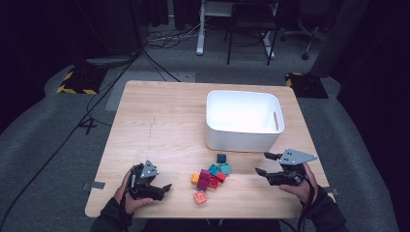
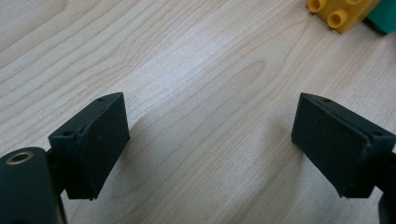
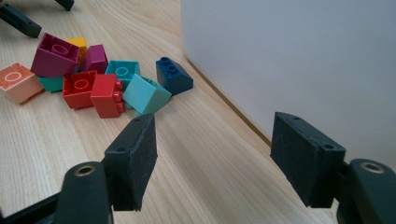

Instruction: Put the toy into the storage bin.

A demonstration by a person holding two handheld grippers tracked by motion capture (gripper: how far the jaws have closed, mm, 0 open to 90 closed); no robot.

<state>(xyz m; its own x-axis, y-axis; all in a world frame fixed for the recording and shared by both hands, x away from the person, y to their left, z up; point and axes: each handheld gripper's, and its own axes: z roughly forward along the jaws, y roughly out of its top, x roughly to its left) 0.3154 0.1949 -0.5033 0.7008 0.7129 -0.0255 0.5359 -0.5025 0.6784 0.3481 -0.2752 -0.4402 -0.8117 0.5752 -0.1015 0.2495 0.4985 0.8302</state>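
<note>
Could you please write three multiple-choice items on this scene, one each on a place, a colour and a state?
1. Where does the pile of toy bricks lie?
A. inside the white bin
B. on the table between the two grippers
C. on the floor

2. What colour is the brick nearest the white bin?
A. dark blue
B. yellow
C. orange

3. How does the left gripper stand?
A. shut on a brick
B. shut on nothing
C. open with bare table between its jaws

Answers:
1 B: the high view shows the pile on the wooden table, in front of the bin, between the left gripper and the right gripper.
2 A: the dark blue brick lies closest to the bin wall.
3 C: its own view shows only wood grain between the jaws.
</note>
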